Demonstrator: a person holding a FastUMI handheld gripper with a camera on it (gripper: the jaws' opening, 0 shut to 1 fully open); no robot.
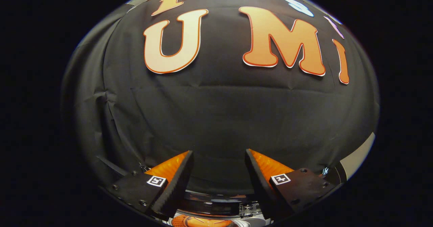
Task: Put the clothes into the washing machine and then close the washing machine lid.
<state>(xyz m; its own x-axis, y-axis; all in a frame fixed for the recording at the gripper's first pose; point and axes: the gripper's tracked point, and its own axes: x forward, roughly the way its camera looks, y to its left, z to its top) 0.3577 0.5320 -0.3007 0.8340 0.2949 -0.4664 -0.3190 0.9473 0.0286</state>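
My gripper (219,162) is held level and spread wide, its two fingers parted with nothing between them but the dark cloth wall (220,118) of the booth beyond. It is released and carrying no clothing.

Below the fingers and close under them I see a sliver of the washing machine (216,205): a dark curved band that I take for the rim or lid edge, some pale housing beside it, and lower still, nearly under the gripper itself, a patch of orange (201,222) with pale stripes. That may be the clothes, or a part of the machine; I cannot tell which. Off beyond my right finger a pale strip (358,156) curves up along the cloth, perhaps a table or wall edge.

My judgement is that I am either about to go down for the clothes or have just let them drop; I cannot say which, nor whether the lid stands up or lies down.

The risk is that I am aimed at the wall, not at the work. If I lower blind, a finger could catch on the machine's rim, or I could pinch only a fold of fabric and leave it hanging over the edge, where the lid would trap it. I should tilt down first.
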